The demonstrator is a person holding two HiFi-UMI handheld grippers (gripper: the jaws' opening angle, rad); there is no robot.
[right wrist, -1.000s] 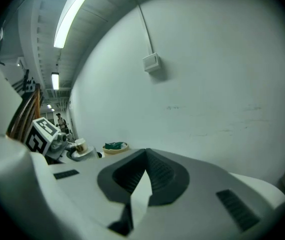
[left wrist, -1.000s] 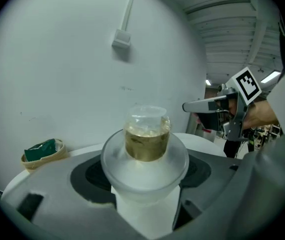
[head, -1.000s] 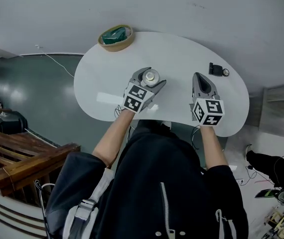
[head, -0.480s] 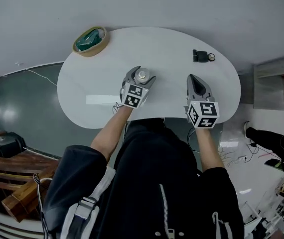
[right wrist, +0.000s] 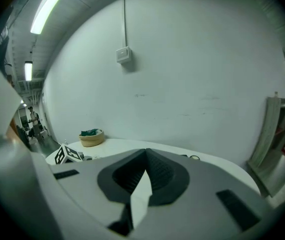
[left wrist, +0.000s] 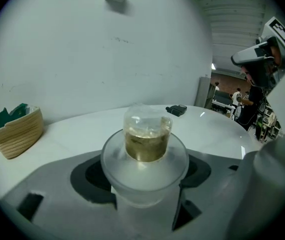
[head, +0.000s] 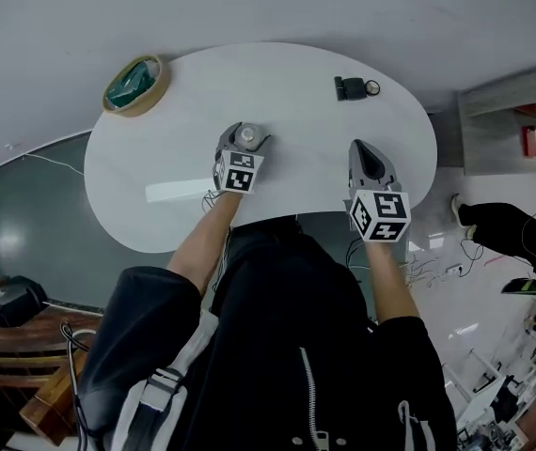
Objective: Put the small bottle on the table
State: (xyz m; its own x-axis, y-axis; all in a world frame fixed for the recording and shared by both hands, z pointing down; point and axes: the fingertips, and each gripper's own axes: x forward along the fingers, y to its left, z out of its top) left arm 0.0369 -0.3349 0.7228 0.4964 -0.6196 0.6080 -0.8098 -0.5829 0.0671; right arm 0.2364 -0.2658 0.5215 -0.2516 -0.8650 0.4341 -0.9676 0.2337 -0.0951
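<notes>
The head camera looks steeply down from well above, taking in the whole white rounded table (head: 296,92). The camera on the left gripper (head: 246,132) and the one on the right gripper (head: 362,147) each sit low and close behind their jaws, facing across the tabletop toward a plain white wall (left wrist: 107,49). All three views share the round woven basket with green contents (head: 134,85); head and left gripper views share a small black device (head: 351,87).

Small clear bottle (left wrist: 146,136) of amber liquid, upright in left claw (head: 245,137) over white table (head: 296,97)
</notes>
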